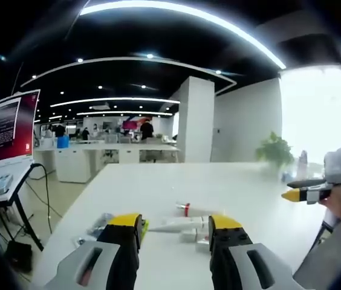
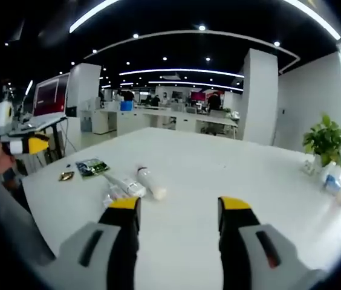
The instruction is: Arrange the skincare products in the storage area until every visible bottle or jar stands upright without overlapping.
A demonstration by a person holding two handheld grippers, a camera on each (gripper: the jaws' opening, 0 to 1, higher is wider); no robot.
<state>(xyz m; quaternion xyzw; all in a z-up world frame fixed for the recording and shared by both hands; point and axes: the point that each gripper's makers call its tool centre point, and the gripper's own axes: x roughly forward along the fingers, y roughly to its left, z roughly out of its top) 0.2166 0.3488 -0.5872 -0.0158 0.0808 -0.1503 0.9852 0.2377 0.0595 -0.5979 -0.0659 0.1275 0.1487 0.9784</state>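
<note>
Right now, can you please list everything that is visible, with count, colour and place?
table: one, white, under both claws
tubes and bottles: a small cluster, count unclear, white, lying on the table ahead of the claws
flat packet: one, green, on the table beside the cluster
small wrapper: one, gold, near the packet
potted plant: one, green, far table edge by the window
monitor: one, red screen, on a stand beside the table
left claw: yellow-tipped, open
right claw: yellow-tipped, open
</note>
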